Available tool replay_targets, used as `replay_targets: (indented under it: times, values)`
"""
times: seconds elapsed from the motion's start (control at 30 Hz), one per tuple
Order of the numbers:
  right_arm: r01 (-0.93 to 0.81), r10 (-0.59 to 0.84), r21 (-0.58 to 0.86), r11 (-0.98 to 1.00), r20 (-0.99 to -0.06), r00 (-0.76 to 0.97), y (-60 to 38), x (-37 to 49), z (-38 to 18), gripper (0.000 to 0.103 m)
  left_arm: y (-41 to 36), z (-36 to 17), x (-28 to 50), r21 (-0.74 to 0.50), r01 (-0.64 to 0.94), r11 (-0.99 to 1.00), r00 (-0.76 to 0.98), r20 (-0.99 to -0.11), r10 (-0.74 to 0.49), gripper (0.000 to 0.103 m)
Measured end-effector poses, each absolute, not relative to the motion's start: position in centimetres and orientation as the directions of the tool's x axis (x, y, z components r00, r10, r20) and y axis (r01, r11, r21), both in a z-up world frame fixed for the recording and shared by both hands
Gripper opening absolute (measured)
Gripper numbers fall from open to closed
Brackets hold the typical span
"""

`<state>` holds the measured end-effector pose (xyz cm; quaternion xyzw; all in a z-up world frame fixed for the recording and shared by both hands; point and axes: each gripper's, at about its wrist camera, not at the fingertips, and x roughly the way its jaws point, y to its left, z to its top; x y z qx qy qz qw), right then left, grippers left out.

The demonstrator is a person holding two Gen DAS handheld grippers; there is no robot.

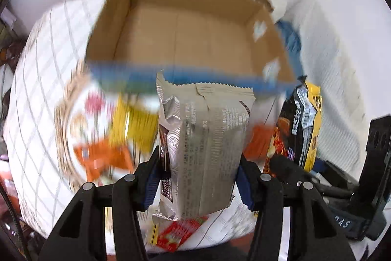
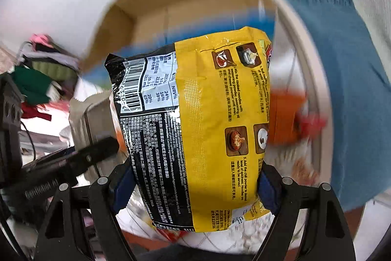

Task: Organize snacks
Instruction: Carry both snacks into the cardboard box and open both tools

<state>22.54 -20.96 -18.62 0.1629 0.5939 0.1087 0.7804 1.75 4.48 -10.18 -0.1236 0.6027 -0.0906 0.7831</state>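
Both hands are loaded and the box is right there! The left gripper point(image 1: 199, 177) has its jaws clamped on a silver-grey snack packet point(image 1: 205, 146), held upright just short of the near blue-edged wall of the open cardboard box point(image 1: 185, 40), and the right gripper point(image 2: 195, 184) has its jaws squeezed on a yellow-and-black noodle packet point(image 2: 195, 119), carried beside it toward the same box; from the left wrist view that noodle packet point(image 1: 298, 129) hangs just to the right of the silver one. Inside the box I see bare brown cardboard and no snacks, so by my reading the sorting is at an early stage: nothing visibly stowed, two packets in the air. Plenty is left out on the patterned surface point(image 1: 41, 89): an orange packet point(image 1: 105, 158), a yellow one point(image 1: 134, 126), a red one point(image 1: 176, 234) below the jaws, all smeared by blur. As for print, the noodle packet shows a barcode, a nutrition panel headed "NRV%" with 24%, 16%, 38%, 20%, 65%, cooking steps in English and Chinese, including "Add the chili powder to desired level of spiciness." The silver packet carries dense small print I cannot read, and a brown side label starting "Fran", the rest hidden.
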Motion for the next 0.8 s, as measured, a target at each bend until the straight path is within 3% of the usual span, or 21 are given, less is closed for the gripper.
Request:
replay_targets:
  times: [0.23,0.5,0.8]
  values:
    - [-0.003,0.337,0.361,0.933,-0.87,0.359,-21.1,33.6,-14.7,0.086,7.0,-12.0,12.1,-0.278,-0.053,0.959,0.279,-0.926,-0.253,0.051]
    - [0.01,0.258,0.268,0.963,-0.936,0.238,-17.9,45.8,-20.6,0.086,4.3,-15.6,22.9,-0.214,-0.102,0.972,0.141,-0.97,-0.199,0.052]
    - [0.005,0.226,0.23,0.973,-0.961,0.162,-15.2,50.8,-25.6,0.087,4.0,-19.8,26.6,-0.2,-0.14,0.97,0.043,-0.98,-0.196,0.053]
